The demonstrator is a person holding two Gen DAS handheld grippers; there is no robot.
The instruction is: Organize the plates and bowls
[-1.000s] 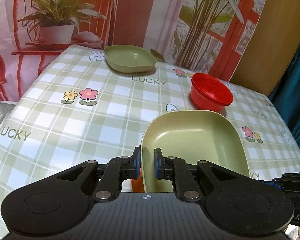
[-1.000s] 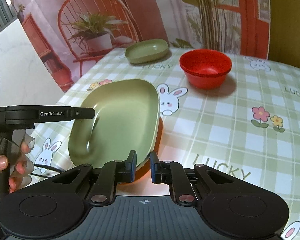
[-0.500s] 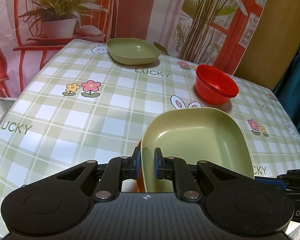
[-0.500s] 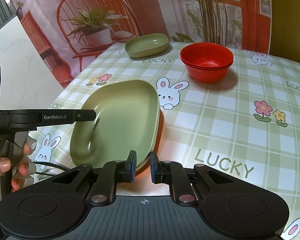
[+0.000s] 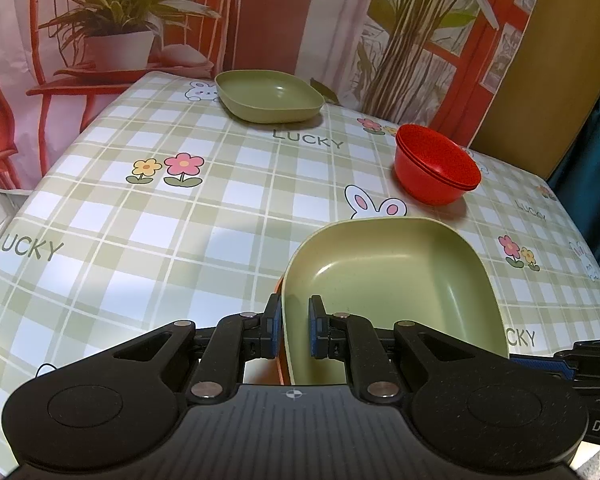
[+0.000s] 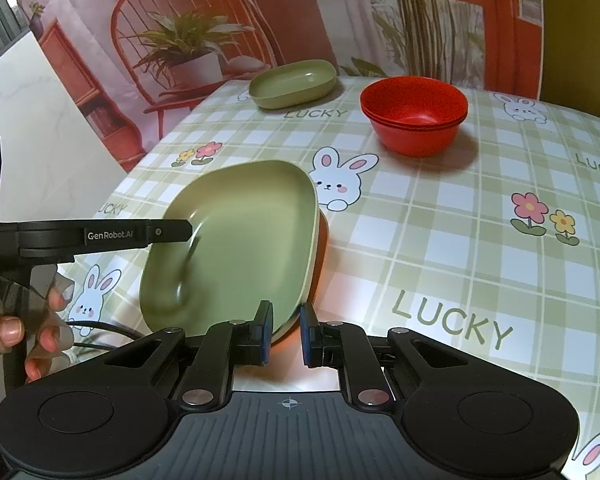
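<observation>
The table (image 5: 148, 216) is covered with a green-and-white checked cloth printed with rabbits, flowers and the word LUCKY. Behind it hangs a backdrop (image 5: 112, 20) picturing a red chair, a potted plant and tall green stems.

Near the far edge rests a green plate (image 5: 270, 96), with nothing in it. To its right, well apart, stands a stack of red bowls (image 5: 436, 166); several rims show, nested one inside another, and the top bowl holds nothing.

At the near edge, a second green plate (image 6: 236, 240) is held tilted over an orange dish (image 6: 320, 256), whose edge shows just beneath it. This plate also holds nothing.

The left gripper (image 5: 294, 330) pinches the near rim of the tilted plate, one finger on each side. The right gripper (image 6: 283, 332) has its fingers close together at the plate's opposite rim; whether they grip the plate alone or both pieces cannot be told.
</observation>
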